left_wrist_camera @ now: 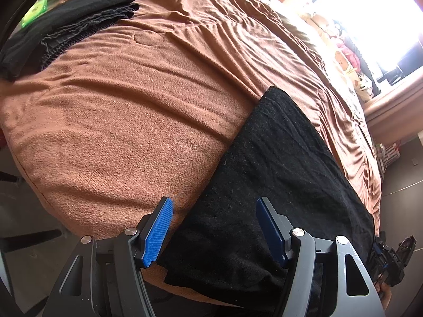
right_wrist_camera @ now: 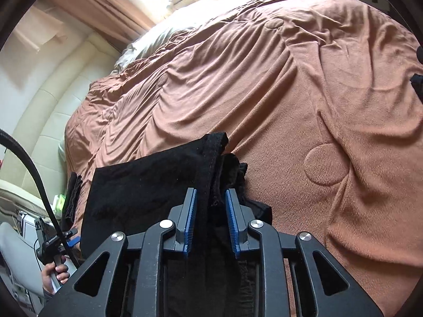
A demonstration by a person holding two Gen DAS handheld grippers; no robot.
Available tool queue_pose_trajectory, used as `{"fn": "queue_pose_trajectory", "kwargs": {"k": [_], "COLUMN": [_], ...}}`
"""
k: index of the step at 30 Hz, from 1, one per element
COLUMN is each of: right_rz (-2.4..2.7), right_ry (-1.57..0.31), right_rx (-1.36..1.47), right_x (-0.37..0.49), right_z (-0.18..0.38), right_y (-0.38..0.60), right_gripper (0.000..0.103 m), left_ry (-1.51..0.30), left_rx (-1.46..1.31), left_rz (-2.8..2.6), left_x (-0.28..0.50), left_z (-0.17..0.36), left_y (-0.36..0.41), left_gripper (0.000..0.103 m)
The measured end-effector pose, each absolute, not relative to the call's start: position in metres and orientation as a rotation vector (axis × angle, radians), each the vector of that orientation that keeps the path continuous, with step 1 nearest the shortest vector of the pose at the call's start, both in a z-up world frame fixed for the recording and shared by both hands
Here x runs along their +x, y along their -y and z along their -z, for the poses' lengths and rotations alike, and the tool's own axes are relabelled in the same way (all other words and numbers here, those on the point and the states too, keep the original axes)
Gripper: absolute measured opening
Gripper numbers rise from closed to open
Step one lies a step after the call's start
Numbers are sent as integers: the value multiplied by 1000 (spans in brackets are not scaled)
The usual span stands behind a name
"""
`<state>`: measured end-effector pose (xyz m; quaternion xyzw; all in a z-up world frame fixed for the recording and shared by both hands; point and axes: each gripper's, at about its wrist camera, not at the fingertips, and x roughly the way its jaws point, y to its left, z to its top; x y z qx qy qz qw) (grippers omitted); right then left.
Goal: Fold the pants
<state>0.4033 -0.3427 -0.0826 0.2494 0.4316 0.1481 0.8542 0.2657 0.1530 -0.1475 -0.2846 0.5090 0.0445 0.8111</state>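
Note:
Black pants [left_wrist_camera: 285,174] lie folded on a brown blanket [left_wrist_camera: 132,111] near the bed's front edge. My left gripper [left_wrist_camera: 214,206] is open, its blue pads [left_wrist_camera: 158,232] wide apart over the near end of the pants, with nothing between them. In the right wrist view the pants [right_wrist_camera: 148,185] show a thick folded edge with a seam. My right gripper [right_wrist_camera: 210,198] straddles that edge with its blue pads [right_wrist_camera: 190,222] partly closed; a gap shows on each side of the fabric.
A pile of dark folded clothes [left_wrist_camera: 68,23] sits at the bed's far left corner beside a green packet [left_wrist_camera: 35,12]. Pillows [left_wrist_camera: 343,60] and a bright window lie to the right. The other gripper [right_wrist_camera: 50,240] and a black cable [right_wrist_camera: 34,174] show at left.

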Motion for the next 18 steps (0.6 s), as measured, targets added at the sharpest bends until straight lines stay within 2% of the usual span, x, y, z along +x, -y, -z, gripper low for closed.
{"fn": "queue_pose_trajectory", "kwargs": {"k": [6, 8, 10, 14, 15, 18], "right_rz": [-316, -328, -341, -359, -360, -370], "right_ry": [-876, -862, -841, -835, -836, -841], "right_rx": [507, 485, 460, 417, 412, 390], "right_x": [386, 377, 369, 356, 353, 347], "right_z": [66, 57, 50, 44, 45, 48], "right_y": [347, 347, 339, 323, 319, 305], "right_gripper": [28, 39, 68, 80, 86, 87], "left_ry": [-1097, -1099, -1101, -1104, -1104, -1102], "left_rx": [-602, -604, -607, -611, -612, -626], "left_rz": [-101, -99, -94, -83, -80, -66], "left_x": [257, 254, 250, 243, 241, 238], "left_z": [154, 156, 158, 161, 162, 165], "left_y": [-156, -157, -158, -160, -160, -160], "left_gripper": [68, 68, 68, 68, 68, 68]}}
